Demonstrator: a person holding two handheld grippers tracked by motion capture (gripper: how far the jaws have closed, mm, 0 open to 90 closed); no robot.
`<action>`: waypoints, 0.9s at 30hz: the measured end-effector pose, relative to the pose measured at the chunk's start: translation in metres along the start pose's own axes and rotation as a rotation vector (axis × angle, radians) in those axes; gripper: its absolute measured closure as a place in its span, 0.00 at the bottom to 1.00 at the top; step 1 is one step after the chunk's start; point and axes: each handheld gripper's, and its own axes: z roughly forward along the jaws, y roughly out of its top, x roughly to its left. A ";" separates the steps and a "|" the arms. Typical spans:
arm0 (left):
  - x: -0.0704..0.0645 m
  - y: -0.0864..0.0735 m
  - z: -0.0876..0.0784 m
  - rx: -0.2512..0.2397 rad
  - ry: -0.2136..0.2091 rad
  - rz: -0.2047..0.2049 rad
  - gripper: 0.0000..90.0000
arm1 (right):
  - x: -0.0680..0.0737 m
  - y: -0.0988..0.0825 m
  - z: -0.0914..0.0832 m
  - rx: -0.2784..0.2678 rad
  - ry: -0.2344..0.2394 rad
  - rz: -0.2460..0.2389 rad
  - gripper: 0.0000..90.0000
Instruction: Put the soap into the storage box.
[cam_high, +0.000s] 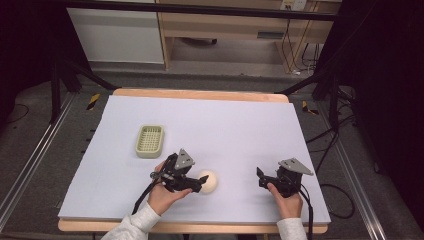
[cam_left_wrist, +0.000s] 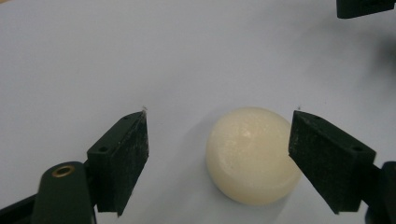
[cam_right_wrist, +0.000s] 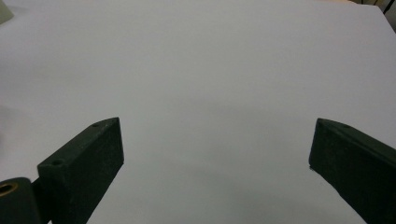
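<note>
A round cream-white soap bar (cam_high: 208, 182) (cam_left_wrist: 252, 156) lies on the white table cover near the front edge. My left gripper (cam_high: 201, 181) (cam_left_wrist: 219, 135) is open and straddles it: the bar sits between the jaws, close to the right-hand jaw, with a gap to the left-hand one. A pale green soap dish (cam_high: 150, 141) with a ribbed grid floor rests further back and to the left. My right gripper (cam_high: 261, 177) (cam_right_wrist: 215, 140) is held low over bare cover at the front right, open, nothing between its jaws.
The white cover (cam_high: 225, 125) spans the wooden table (cam_high: 200, 94). A corner of the green dish (cam_right_wrist: 4, 11) shows at the top left of the right gripper view. A tip of the other gripper (cam_left_wrist: 364, 7) shows at the top right of the left gripper view.
</note>
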 end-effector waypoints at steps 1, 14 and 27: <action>-0.001 0.000 0.001 0.004 -0.001 0.001 0.22 | 0.000 0.000 0.000 0.000 -0.001 0.000 0.04; -0.012 -0.006 0.021 0.064 -0.019 0.025 0.20 | 0.002 -0.001 0.002 0.005 0.012 -0.008 0.04; -0.016 -0.007 0.028 0.088 -0.039 0.034 0.19 | 0.002 -0.002 0.001 0.004 0.017 -0.011 0.04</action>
